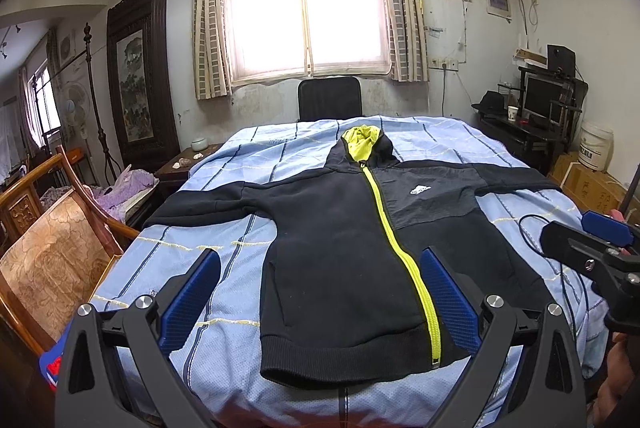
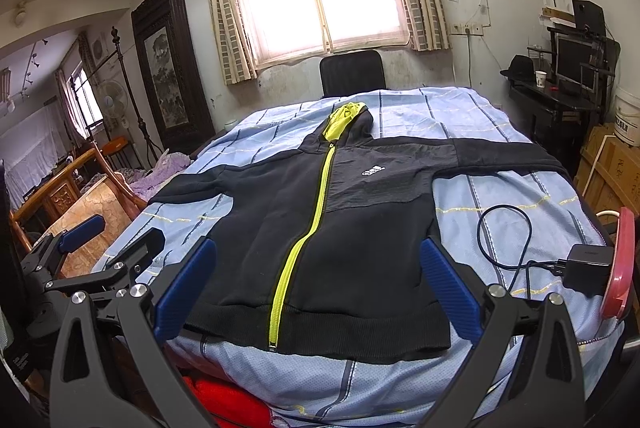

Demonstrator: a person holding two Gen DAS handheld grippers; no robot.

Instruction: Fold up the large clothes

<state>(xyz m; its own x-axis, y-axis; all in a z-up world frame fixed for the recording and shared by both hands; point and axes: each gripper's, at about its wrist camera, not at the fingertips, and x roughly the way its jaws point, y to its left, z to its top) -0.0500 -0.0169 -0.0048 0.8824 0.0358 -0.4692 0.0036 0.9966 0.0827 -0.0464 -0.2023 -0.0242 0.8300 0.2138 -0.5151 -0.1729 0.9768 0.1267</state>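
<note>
Black zip-up hoodie with a yellow-green zipper [image 1: 340, 240] lies flat on the blue striped bedsheet [image 1: 168, 268], hood far, hem near, sleeves spread left-right. Left gripper [image 1: 320, 292] and right gripper [image 2: 318, 288] hover near the hem, jaws apart.

I see a matt black fleece hoodie [image 1: 332, 228] with a glossy yellow zip [image 1: 404, 252], lying on a woven cotton bedsheet [image 1: 200, 268]. My left hand-held gripper [image 1: 320, 304] has ribbed blue plastic pads [image 1: 190, 304].

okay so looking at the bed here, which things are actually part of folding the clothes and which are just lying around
Part of the job:
black hooded jacket
left gripper
right gripper

Just lying about:
black charger and its cable
red object at the bed's edge
</note>
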